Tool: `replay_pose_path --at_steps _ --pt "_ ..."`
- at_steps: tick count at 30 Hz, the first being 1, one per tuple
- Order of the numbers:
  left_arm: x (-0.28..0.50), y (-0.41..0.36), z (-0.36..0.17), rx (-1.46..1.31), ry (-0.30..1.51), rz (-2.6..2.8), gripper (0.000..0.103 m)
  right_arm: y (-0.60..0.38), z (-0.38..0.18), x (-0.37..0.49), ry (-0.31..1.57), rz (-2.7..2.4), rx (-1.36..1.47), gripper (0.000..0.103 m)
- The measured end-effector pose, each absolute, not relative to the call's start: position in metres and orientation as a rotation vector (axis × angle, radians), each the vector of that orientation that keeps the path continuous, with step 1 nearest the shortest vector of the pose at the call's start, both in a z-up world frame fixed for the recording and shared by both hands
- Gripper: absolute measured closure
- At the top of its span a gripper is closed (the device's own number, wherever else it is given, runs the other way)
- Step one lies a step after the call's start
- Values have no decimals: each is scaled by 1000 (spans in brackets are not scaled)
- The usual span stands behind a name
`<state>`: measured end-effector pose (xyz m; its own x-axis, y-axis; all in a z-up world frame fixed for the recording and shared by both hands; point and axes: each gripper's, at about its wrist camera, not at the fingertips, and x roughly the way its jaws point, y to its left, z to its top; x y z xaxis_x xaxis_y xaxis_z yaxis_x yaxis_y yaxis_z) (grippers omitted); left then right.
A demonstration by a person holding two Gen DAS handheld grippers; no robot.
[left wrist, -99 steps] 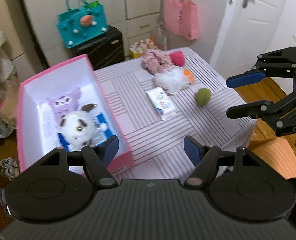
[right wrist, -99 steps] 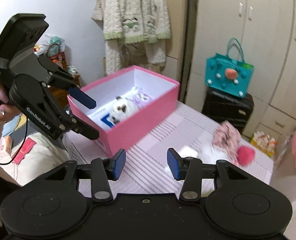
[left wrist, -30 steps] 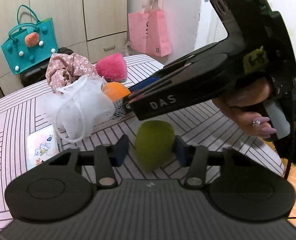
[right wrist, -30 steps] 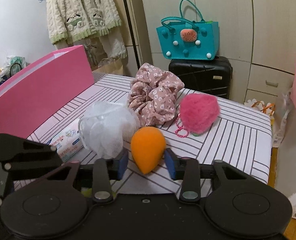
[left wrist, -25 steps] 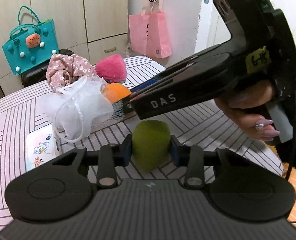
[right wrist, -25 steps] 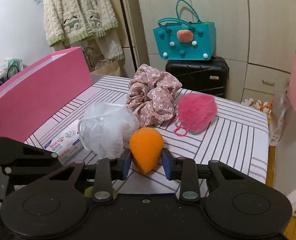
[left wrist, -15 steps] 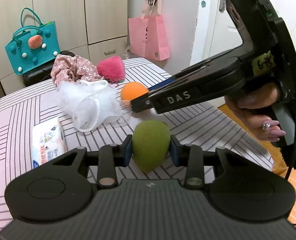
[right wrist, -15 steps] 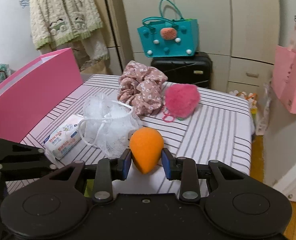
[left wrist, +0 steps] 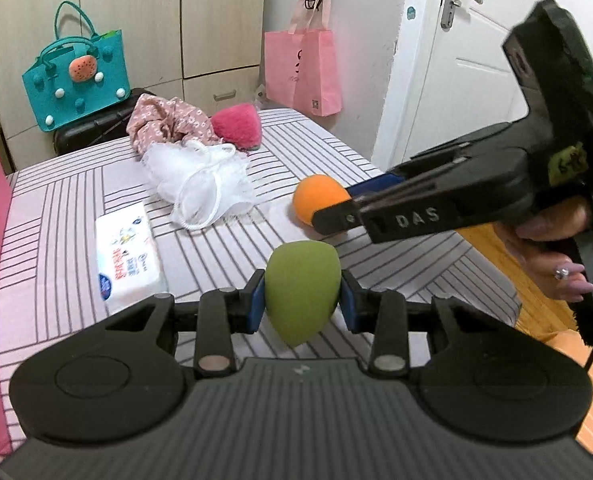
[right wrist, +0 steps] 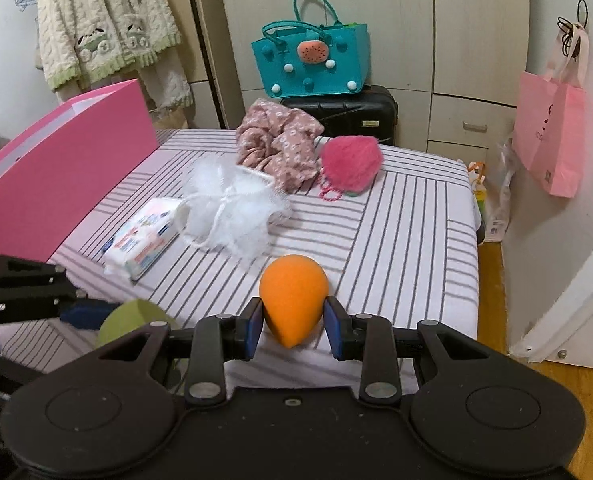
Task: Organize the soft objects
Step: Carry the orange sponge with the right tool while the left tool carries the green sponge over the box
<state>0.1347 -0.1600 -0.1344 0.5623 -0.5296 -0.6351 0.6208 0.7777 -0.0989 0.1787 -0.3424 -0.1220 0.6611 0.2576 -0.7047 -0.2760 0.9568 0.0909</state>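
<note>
My left gripper [left wrist: 301, 306] is shut on a green egg-shaped sponge [left wrist: 301, 289], held above the striped table [left wrist: 76, 196]. The same green sponge [right wrist: 126, 322] peeks out at lower left in the right wrist view. My right gripper [right wrist: 292, 326] is shut on an orange egg-shaped sponge [right wrist: 293, 296], which also shows at the tip of that gripper [left wrist: 328, 212] in the left wrist view. On the table lie a white mesh pouf [right wrist: 232, 210], a floral scrunchie [right wrist: 278, 140], a pink fluffy ball [right wrist: 350, 162] and a tissue pack [right wrist: 142, 240].
A pink box [right wrist: 60, 168] stands at the table's left side. Behind the table are a black suitcase [right wrist: 348, 116] with a teal bag [right wrist: 310, 58] on it. A pink paper bag [right wrist: 548, 136] hangs on the right wall. A hand [left wrist: 556, 256] grips the right tool.
Both grippers have lifted their sponges off the table and drawn back from the pile. The orange sponge has come away from the white pouf, and the right gripper has swung rightward.
</note>
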Motion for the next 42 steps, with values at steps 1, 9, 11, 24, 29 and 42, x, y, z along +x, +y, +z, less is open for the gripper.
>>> replay_pose_path --at_steps 1,9,11,24,29,42 --pt "134 -158 -133 140 709 -678 66 -340 -121 175 795 303 -28 65" --pt "123 -138 -123 184 743 -641 66 -322 -115 148 832 335 -37 66" --pt "119 -132 -121 194 749 -639 66 -316 -113 142 851 350 -35 66" --pt "107 -80 -97 178 870 -639 66 -283 -88 114 935 503 38 65" --pt "102 -54 -85 169 899 -640 66 -264 -72 109 960 566 29 65" --pt "95 25 -38 183 911 -611 66 -207 -29 107 953 702 -52 65"
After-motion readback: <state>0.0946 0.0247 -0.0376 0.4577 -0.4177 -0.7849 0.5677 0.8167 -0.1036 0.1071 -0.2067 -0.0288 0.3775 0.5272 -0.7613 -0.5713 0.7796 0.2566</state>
